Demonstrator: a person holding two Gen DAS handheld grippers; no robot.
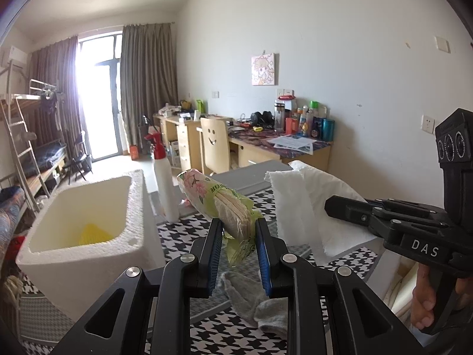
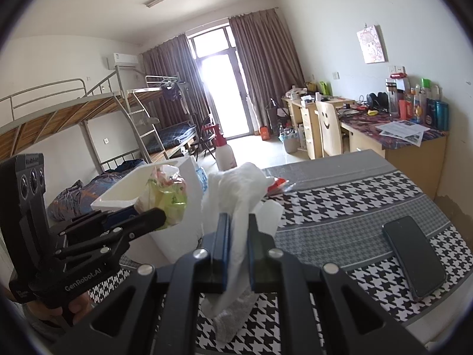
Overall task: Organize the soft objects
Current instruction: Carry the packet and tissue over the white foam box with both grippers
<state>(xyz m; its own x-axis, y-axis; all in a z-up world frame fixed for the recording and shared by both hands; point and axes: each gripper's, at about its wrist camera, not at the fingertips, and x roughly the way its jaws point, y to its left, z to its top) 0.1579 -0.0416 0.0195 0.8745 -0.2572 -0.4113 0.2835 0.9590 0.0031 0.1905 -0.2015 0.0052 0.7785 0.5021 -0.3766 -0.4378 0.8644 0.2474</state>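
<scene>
Spray bottle (image 1: 163, 188); phone (image 2: 414, 256) on tablecloth (image 2: 340, 207)

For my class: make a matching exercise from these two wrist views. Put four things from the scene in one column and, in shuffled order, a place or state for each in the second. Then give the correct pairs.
Things
1. tissue pack
2. paper towel
3. phone
4. yellow item

Places or states
A. lying flat on the houndstooth tablecloth
B. pinched in the right gripper
C. at the bottom of the foam box
D. clamped in the left gripper

Pairs: 1-D, 2-B, 3-A, 4-C
</scene>
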